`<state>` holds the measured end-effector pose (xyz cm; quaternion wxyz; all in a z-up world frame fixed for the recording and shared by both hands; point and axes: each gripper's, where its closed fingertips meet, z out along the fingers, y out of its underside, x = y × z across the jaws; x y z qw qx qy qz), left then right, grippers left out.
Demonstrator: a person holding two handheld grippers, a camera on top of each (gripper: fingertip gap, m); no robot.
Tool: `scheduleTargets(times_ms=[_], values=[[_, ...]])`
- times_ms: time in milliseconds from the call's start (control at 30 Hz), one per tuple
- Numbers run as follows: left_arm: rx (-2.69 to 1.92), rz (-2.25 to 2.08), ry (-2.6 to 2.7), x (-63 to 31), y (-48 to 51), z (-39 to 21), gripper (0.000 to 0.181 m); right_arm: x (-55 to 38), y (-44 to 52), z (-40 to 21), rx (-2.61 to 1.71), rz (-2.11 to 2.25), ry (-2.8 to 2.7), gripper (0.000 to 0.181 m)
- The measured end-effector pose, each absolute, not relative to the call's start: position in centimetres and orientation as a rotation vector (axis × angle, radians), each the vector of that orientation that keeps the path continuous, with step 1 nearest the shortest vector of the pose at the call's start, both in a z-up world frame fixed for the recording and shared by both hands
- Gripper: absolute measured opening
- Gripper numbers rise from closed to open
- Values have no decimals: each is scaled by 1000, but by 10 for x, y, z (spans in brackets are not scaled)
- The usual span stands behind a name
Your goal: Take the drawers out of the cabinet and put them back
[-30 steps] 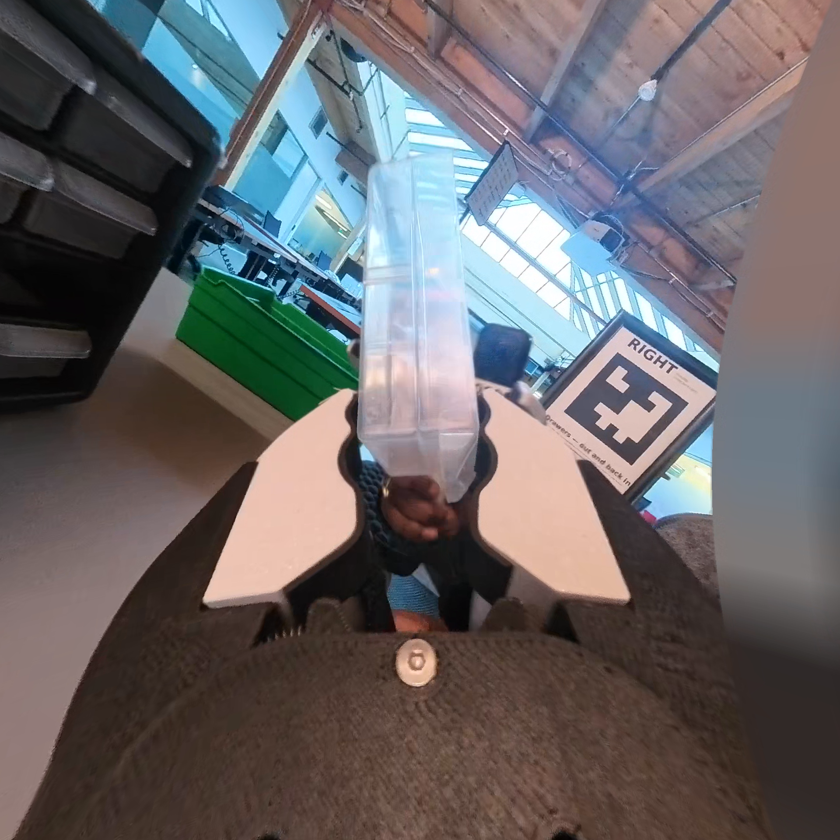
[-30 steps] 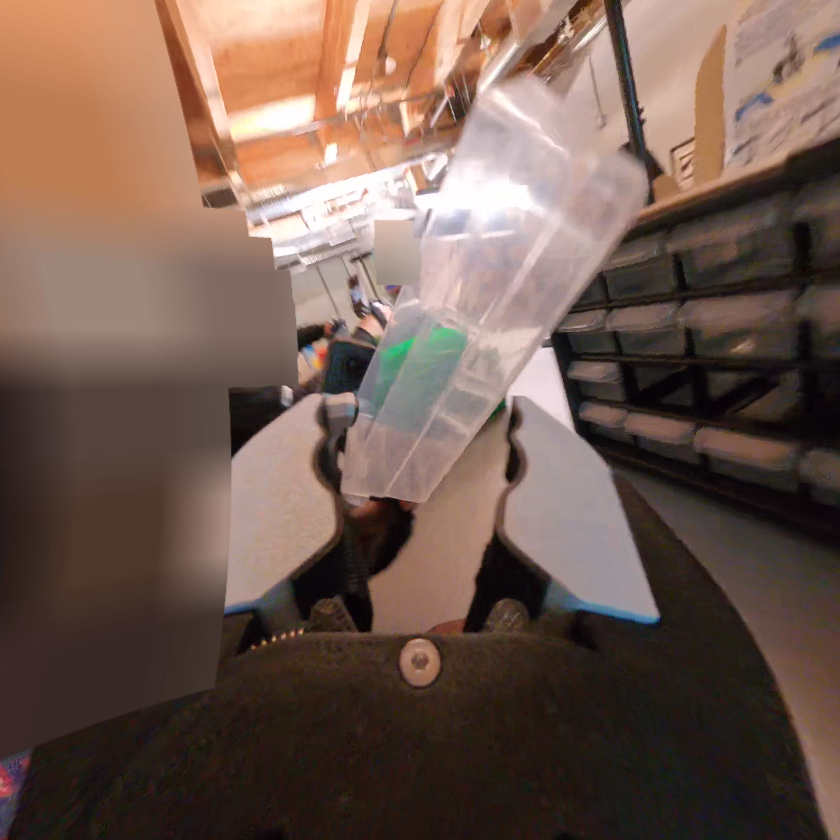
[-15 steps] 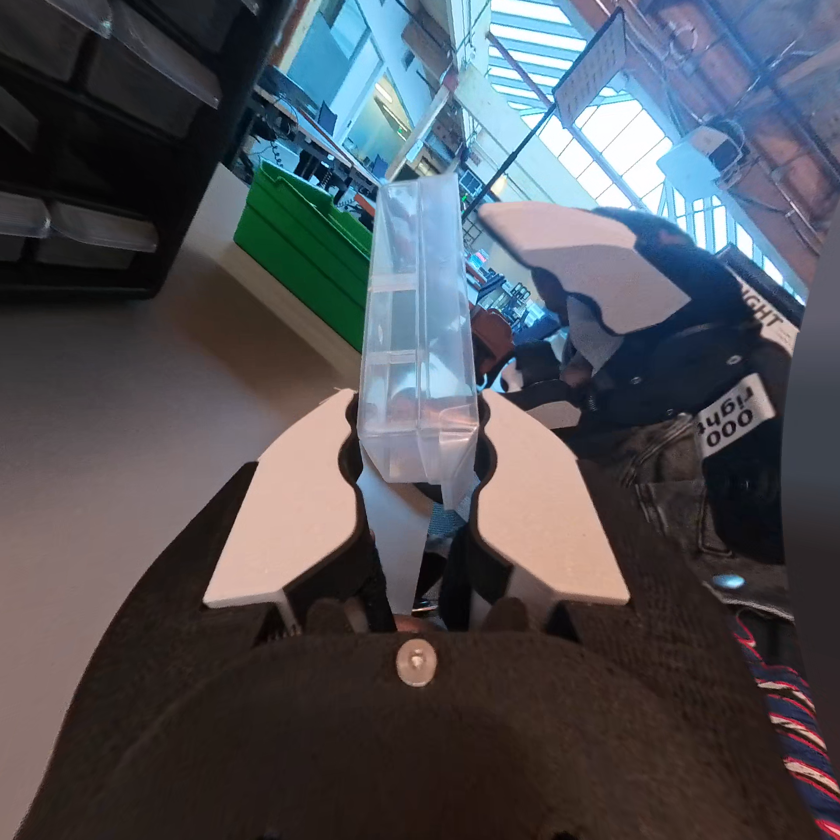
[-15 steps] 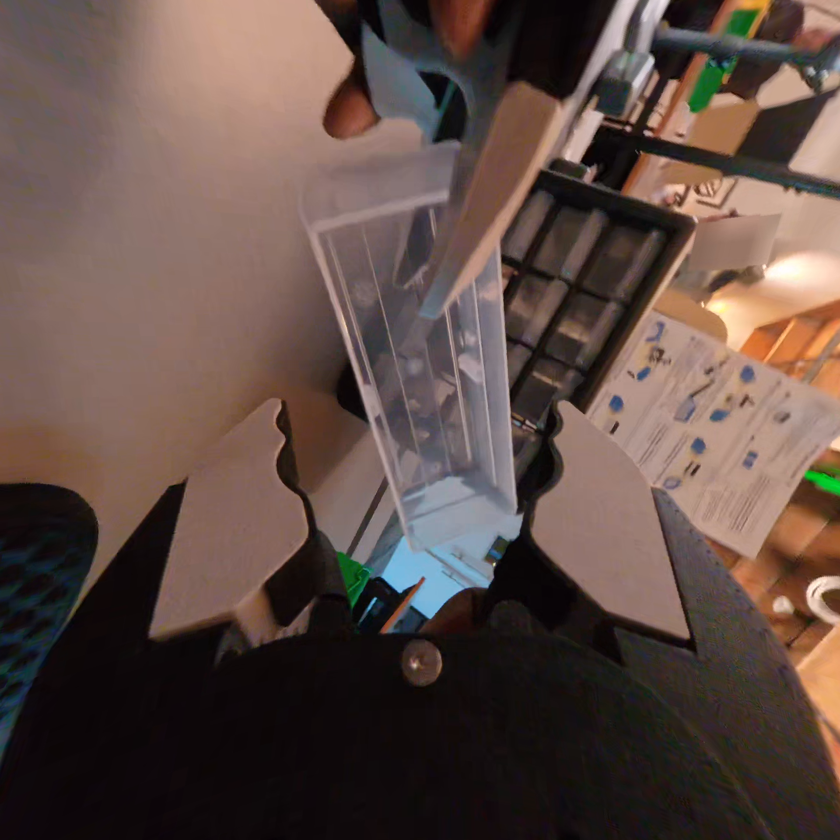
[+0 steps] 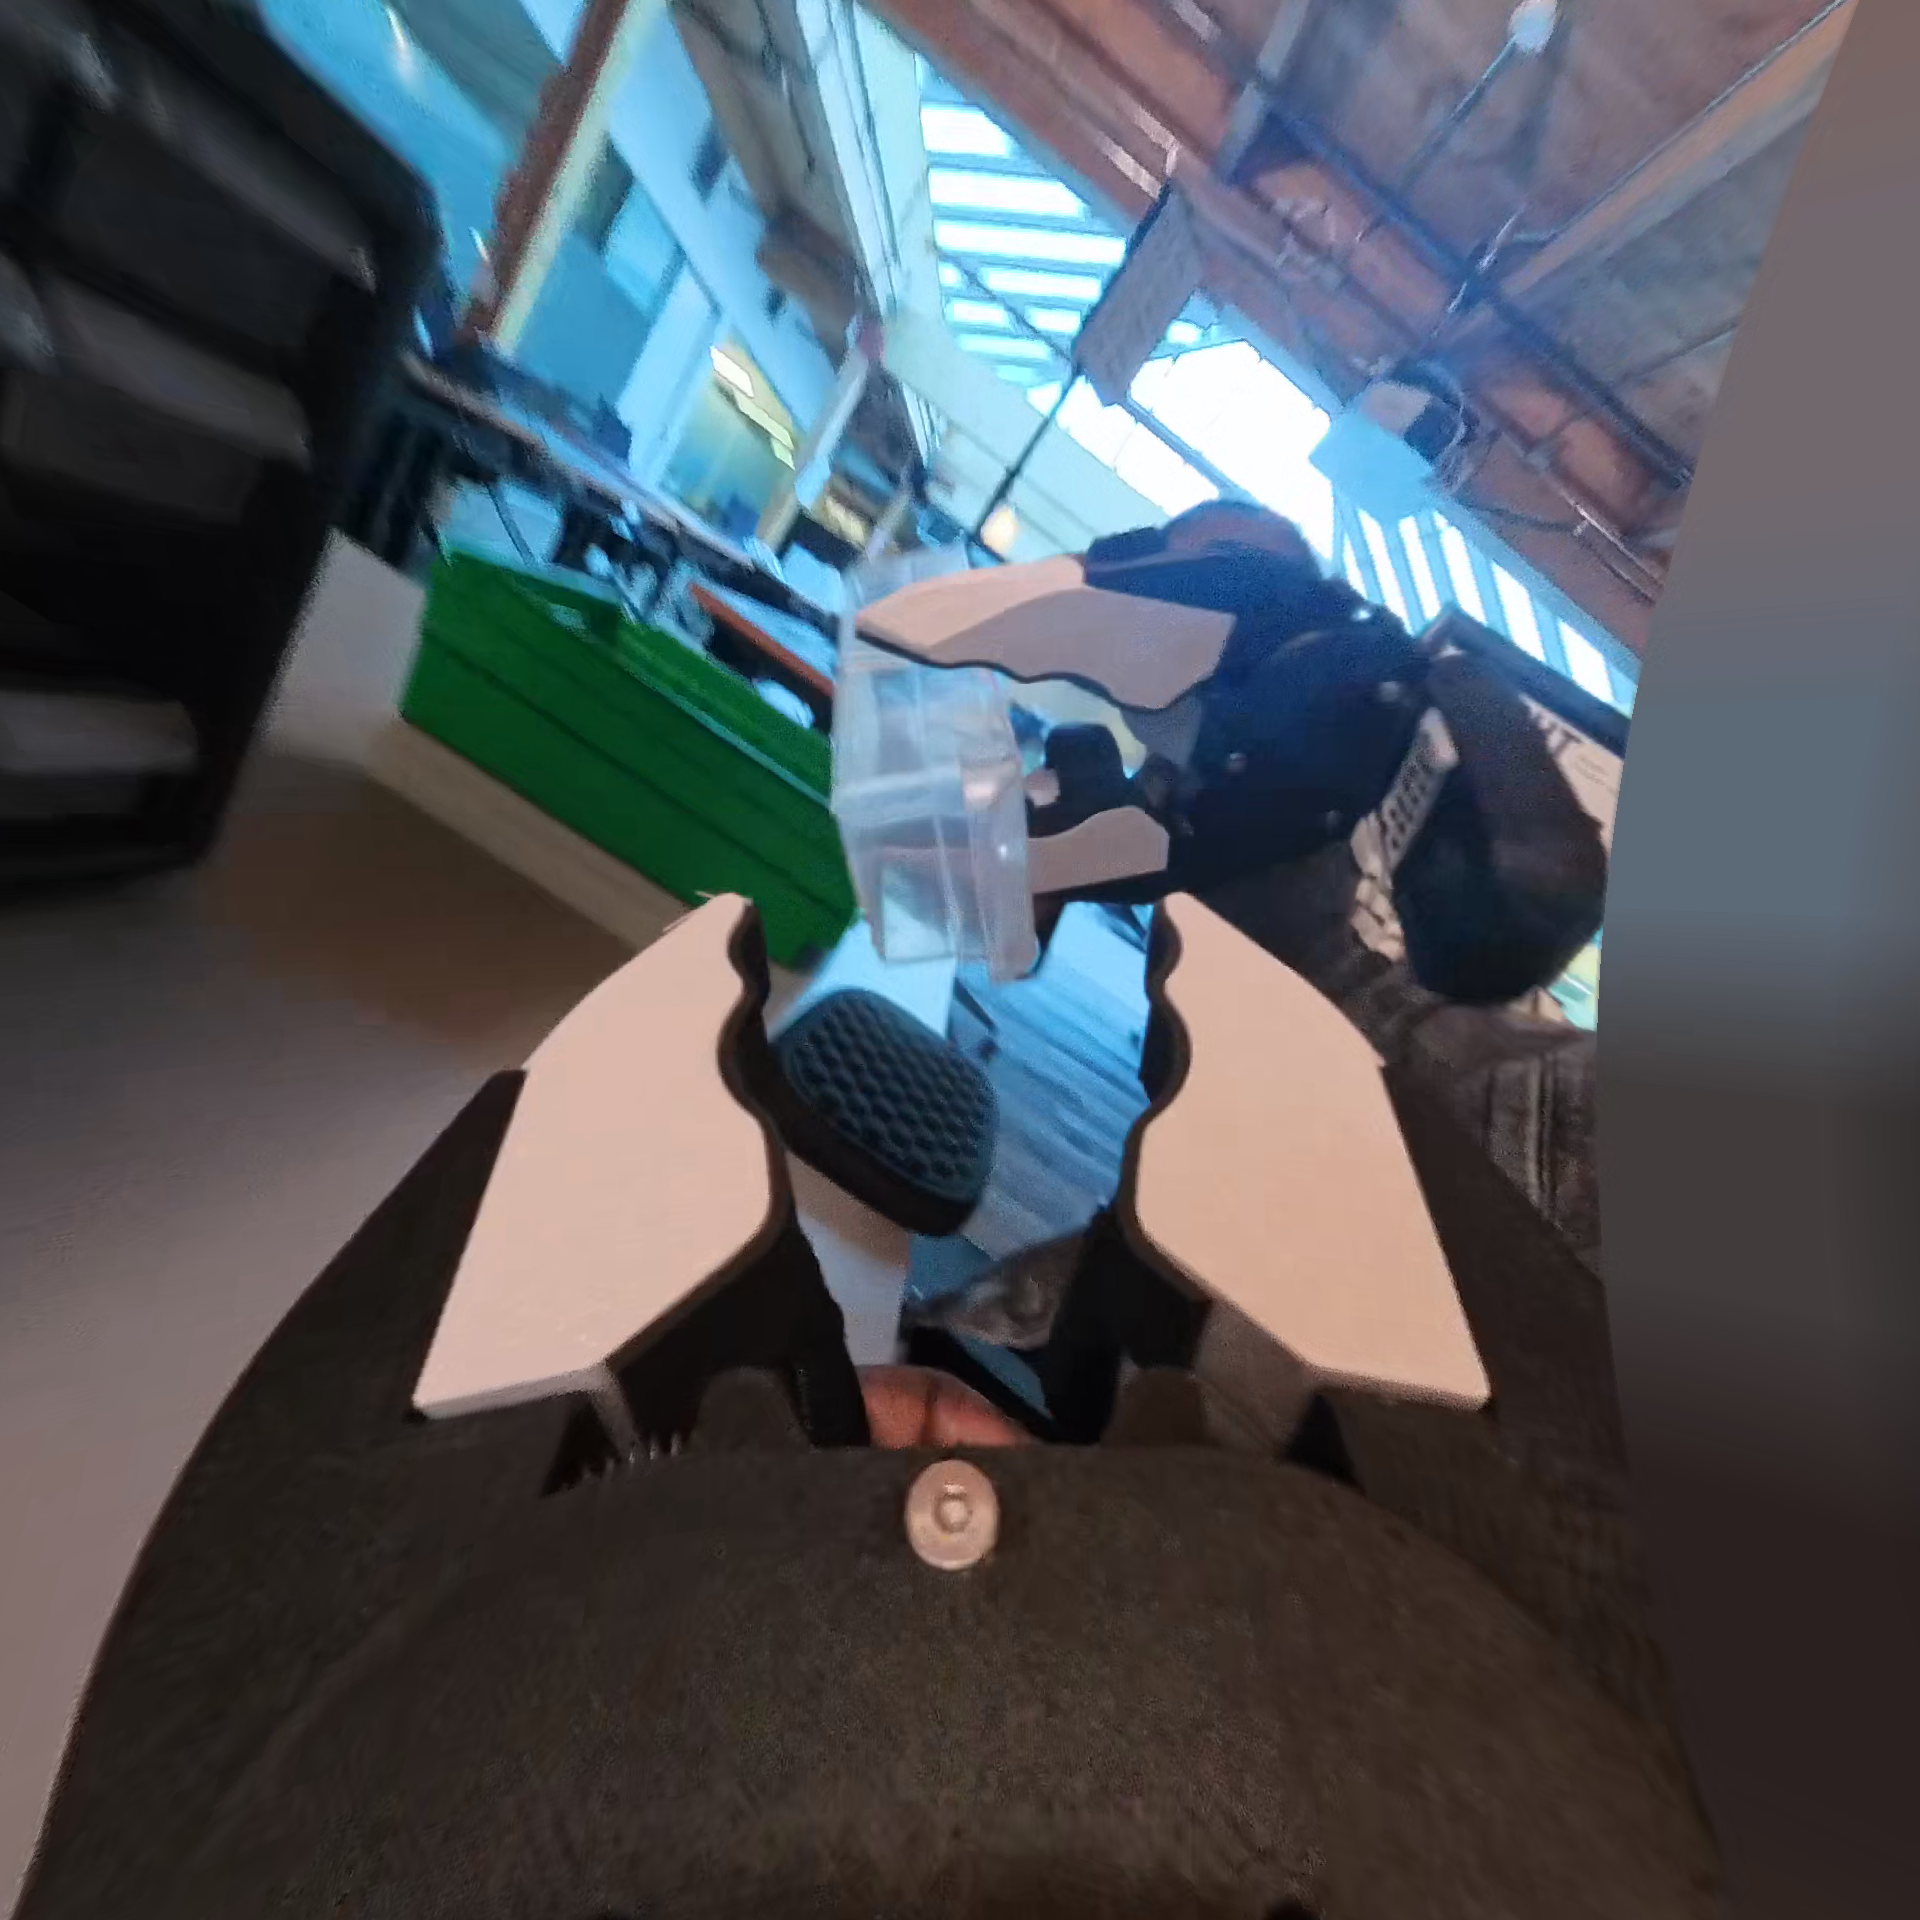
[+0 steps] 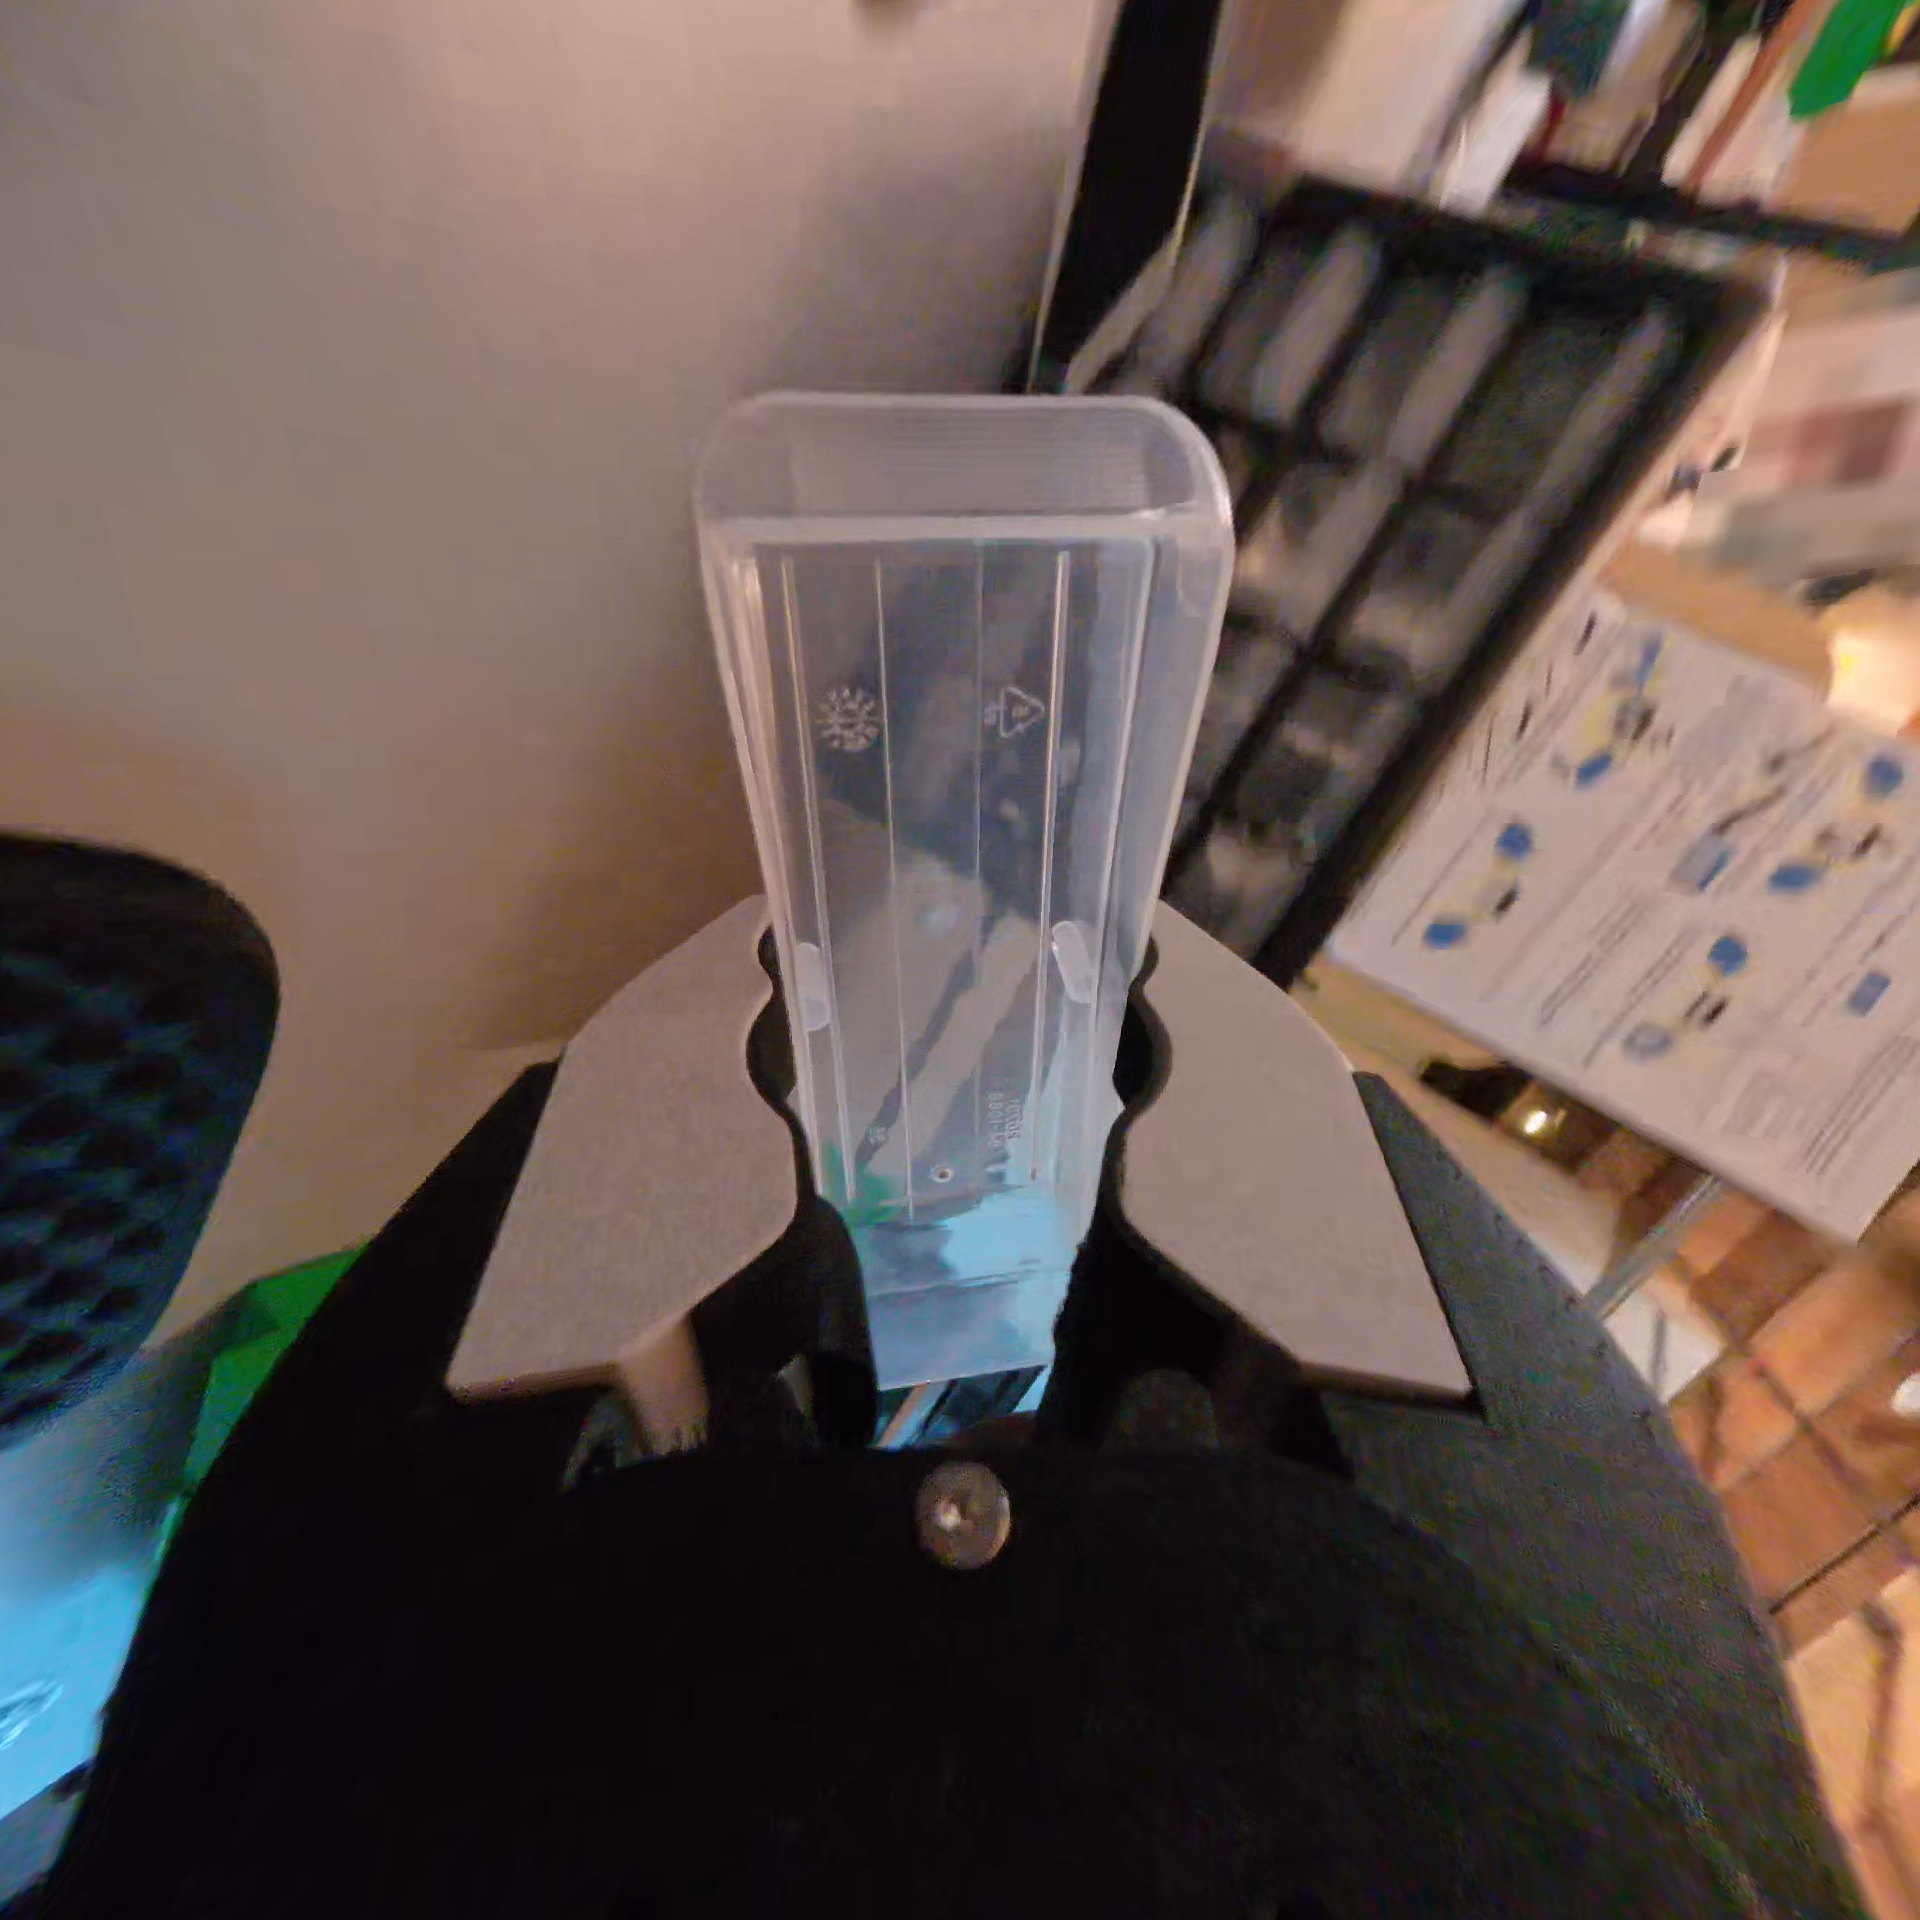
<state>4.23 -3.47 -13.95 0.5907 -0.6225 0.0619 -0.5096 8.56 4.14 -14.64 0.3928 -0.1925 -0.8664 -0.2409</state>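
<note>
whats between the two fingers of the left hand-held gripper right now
Nothing is gripped: in the left wrist view the left hand-held gripper stands open. The clear drawer sits beyond its tips, clamped in the right hand-held gripper.

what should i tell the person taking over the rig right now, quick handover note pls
Left hand-held gripper: open, holding nothing.
Right hand-held gripper: shut on the clear plastic drawer, gripped by its sides and pointing away from the camera.
Cabinet: black, to the right and behind the drawer in the right wrist view, blurred; most slots look filled with drawers.
Done: this drawer is out of the cabinet and held by the right gripper alone.
Left: slide it back into an empty slot. Whether other drawers remain to cycle cannot be told from here.
</note>
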Motion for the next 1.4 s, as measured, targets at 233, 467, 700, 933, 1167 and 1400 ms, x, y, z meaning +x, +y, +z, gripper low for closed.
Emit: scheduleTargets(times_ms=[233, 467, 700, 933, 1167, 1400], values=[[-1239, -579, -19, -56, -39, -104, 64, 239, 202, -90, -1183, -840, -2040, 60], [-1110, -376, -30, -90, -57, -75, 56, 343, 263, -185, -1575, -780, -2267, 61], [-1130, -344, 4, -85, -53, -80, 52, 349, 268, -265, -1722, -603, -2386, 61], [-1133, -336, 10, -86, -51, -82, 50, 345, 285, -290, -1720, -548, -2369, 62], [-1140, -337, 16, -84, -49, -84, 48, 336, 299, -293, -1656, -523, -2335, 63], [-1150, -331, 35, -80, -47, -86, 48, 331, 311, -292, -1653, -550, -2302, 65]])
